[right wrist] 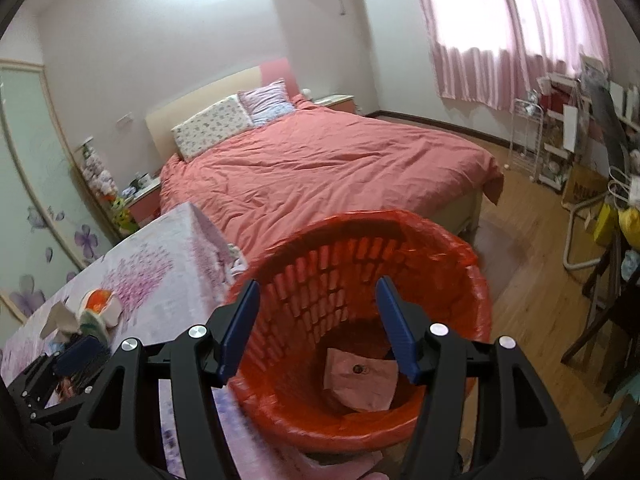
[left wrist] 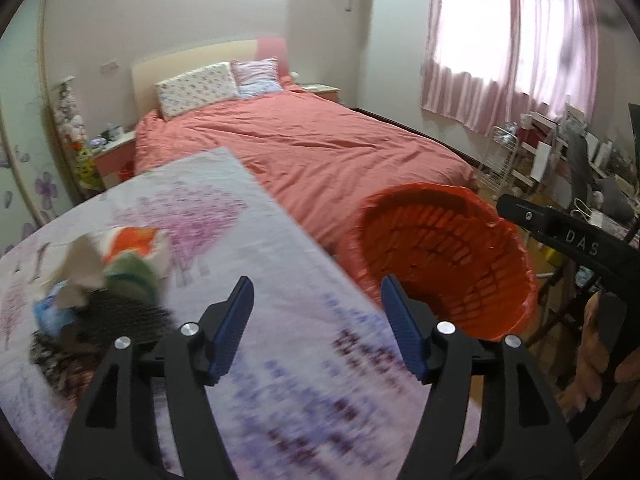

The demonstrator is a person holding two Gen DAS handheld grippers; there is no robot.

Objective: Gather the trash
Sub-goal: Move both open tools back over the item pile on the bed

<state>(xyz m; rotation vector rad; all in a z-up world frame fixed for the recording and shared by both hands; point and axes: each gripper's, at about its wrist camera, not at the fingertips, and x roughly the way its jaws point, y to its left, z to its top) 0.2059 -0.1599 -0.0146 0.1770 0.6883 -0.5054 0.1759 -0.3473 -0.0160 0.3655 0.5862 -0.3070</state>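
Lying in bin (right wrist: 360, 320): probably paper (right wrist: 360, 376).

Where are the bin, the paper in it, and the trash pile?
bin (right wrist: 476, 280), right wrist view, on its far right rim
paper (right wrist: 360, 380), right wrist view, on its middle, at the bin's bottom
trash pile (left wrist: 128, 268), left wrist view, on its green piece

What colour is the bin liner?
Orange-red, over the slotted trash basket; clearest in the right wrist view.
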